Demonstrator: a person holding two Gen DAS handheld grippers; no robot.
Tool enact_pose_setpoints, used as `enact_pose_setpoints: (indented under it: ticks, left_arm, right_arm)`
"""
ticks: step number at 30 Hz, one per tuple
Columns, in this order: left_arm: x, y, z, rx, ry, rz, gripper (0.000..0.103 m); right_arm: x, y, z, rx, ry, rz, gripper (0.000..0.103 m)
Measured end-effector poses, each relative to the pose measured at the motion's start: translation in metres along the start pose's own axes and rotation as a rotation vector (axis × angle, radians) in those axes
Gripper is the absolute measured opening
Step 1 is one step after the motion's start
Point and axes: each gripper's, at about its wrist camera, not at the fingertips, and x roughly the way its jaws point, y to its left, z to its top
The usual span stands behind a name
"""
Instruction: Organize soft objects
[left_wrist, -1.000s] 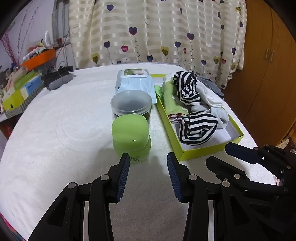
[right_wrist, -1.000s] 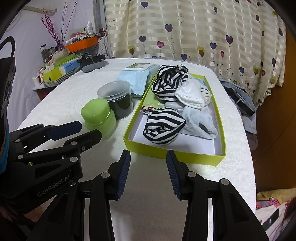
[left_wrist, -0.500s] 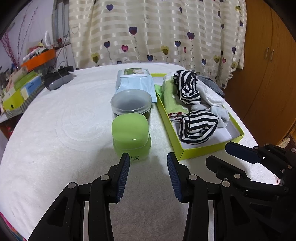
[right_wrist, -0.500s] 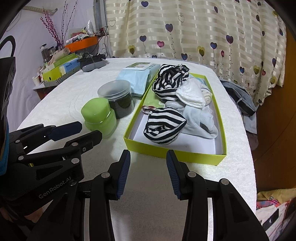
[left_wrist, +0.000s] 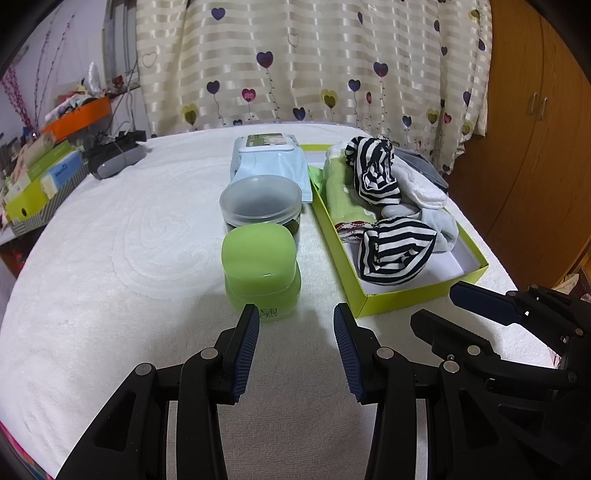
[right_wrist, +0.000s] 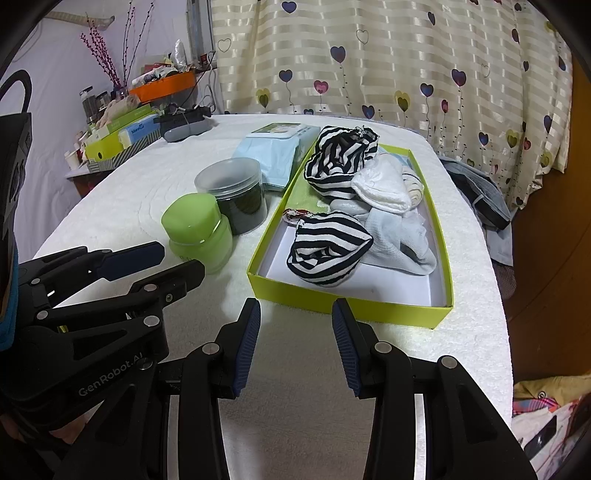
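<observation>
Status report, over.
Left gripper open, empty. Right gripper open, empty. Striped socks in yellow-green box. Green jar ahead of left gripper.

White towelled surface (left_wrist: 110, 258) carries a green jar (left_wrist: 260, 273), a clear-lidded jar (left_wrist: 260, 201), a wipes pack (left_wrist: 269, 162) and a lime box (right_wrist: 347, 301).

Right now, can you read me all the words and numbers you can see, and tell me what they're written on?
"GenRobot.AI": on the black body of the left gripper, seen from the right wrist camera.
Blue box in the pile at the table's far left: a short word, too blurred to read.
Wipes pack: its green label is too small to read.
Green jar: its small sticker is unreadable.
</observation>
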Motion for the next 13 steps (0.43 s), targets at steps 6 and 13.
enact_pose_setpoints:
  ticks: [6,13]
  left_arm:
    - [0.0002,0.0004,0.0002,0.000,0.001,0.000,0.041]
    - [-0.0002,0.0007,-0.0028,-0.002,0.004,-0.002,0.041]
  right_arm:
    - [-0.0001,-0.0005,0.0003,0.001,0.001,0.002,0.042]
    - [-0.0001,-0.0004,0.0004,0.001,0.001,0.001,0.042]
